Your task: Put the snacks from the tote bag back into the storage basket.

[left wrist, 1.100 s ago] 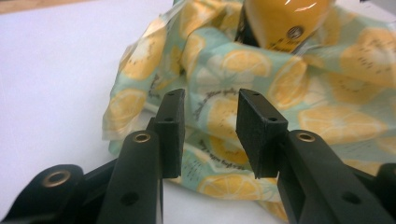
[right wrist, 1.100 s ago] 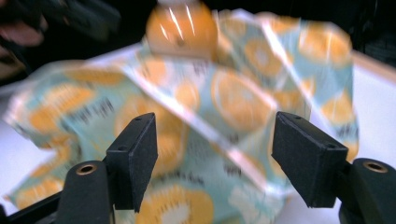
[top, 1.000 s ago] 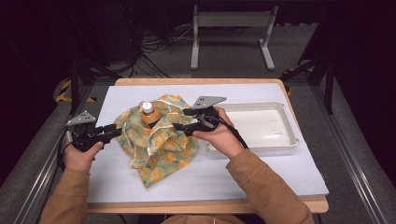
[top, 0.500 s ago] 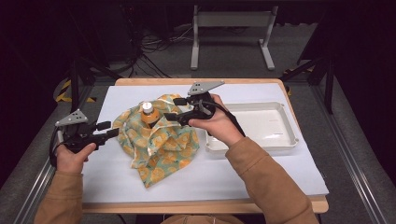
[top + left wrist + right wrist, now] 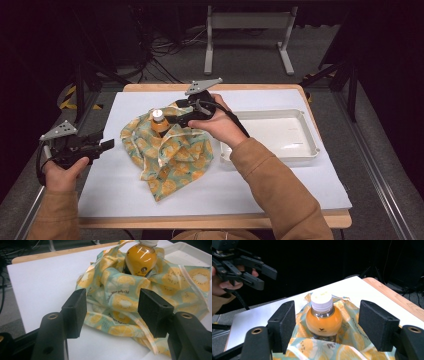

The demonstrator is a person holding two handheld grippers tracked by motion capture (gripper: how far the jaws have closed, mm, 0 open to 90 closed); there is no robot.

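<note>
So far the wrapping looks only partly done, as I judge it: the small clear plastic bottle of orange juice with a white screw cap (image 5: pixel 158 120) stands upright in the middle of the thin pale-green cloth printed with orange and kiwi slices (image 5: pixel 170 152), and the cloth is bunched loosely around its lower half, with no corner tied or tucked. Gathering the loose corners and closing them over the bottle appears to be what is left.

Nearest the person, the left gripper (image 5: pixel 106 145) hangs off the cloth's edge, its jaws having just been opening. In the left gripper view they stand well apart with nothing between the pads; the cloth's rumpled near fold (image 5: pixel 117 315) lies just ahead of and below the tips, and the bottle (image 5: pixel 140 260) rises beyond that, slightly to the right jaw's side.

Farther up the table, the right gripper (image 5: pixel 167 121) hovers close to the bottle, jaws wide and holding nothing. In the right gripper view the bottle (image 5: pixel 323 315) sits straight ahead, centred in the gap but apart from both pads, with cloth (image 5: pixel 352 340) heaped under the tips. The left gripper (image 5: pixel 249 267) shows beyond it.

Past the right hand, on the white table sheet (image 5: pixel 110 190), sits an empty white rectangular plastic tray (image 5: pixel 310 145).
</note>
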